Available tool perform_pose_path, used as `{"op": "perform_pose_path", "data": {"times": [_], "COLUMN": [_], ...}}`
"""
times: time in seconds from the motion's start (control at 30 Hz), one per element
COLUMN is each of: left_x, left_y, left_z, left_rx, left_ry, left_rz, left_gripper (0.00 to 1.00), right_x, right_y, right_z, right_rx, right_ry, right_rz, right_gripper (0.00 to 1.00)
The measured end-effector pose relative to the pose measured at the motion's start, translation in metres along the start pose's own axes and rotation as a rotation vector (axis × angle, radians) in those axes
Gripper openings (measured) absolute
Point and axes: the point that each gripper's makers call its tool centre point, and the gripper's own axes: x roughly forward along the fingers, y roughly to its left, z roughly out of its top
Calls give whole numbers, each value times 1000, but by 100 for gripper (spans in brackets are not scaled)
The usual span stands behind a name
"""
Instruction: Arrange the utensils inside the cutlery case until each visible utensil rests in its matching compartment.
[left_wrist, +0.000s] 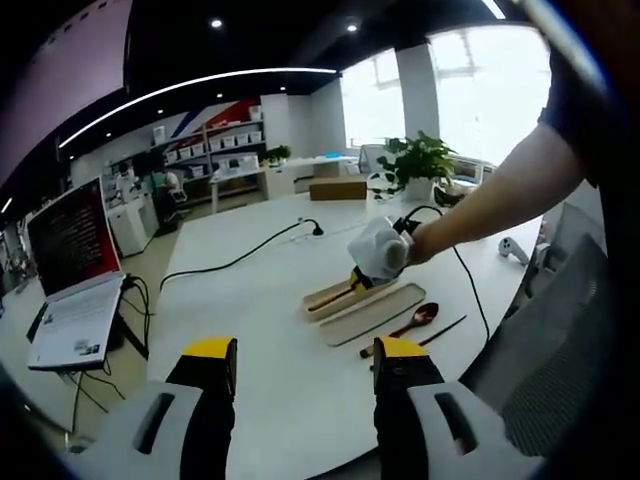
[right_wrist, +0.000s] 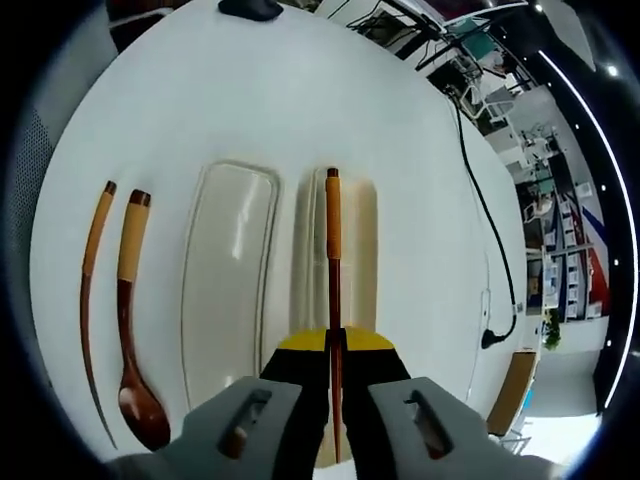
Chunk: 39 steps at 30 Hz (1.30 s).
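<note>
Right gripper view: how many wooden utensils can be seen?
3. A chopstick held in the right gripper above the case base; a spoon and second chopstick lie on the table beyond the clear lid.

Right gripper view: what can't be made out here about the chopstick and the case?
- Chopstick: its lower end is hidden between the right tongs.
- Cutlery case: its near end sits behind the tongs.
- Left gripper view: the case is small, partly covered by a gloved hand.

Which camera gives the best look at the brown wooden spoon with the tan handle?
The right gripper view: the brown wooden spoon lies whole and close. In the left gripper view the spoon is small, distant, its handle partly behind the left gripper.
</note>
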Motion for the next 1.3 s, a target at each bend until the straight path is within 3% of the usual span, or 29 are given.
{"op": "perform_pose_path", "data": {"times": [0.53, 0.97, 1.3], "left_x": [1, 1, 2], "left_y": [-4, -3, -3], "left_z": [0, 1, 2], "left_rx": [4, 3, 6], "left_ry": [10, 8, 5], "left_rz": [-3, 3, 0], "left_gripper": [56, 56, 56], "right_x": [11, 11, -10], "right_y": [1, 8, -8], "right_z": [-3, -6, -4], "right_rx": [-9, 40, 121], "right_ry": [41, 16, -47], "right_rz": [114, 217, 206], "right_gripper": [0, 0, 14]}}
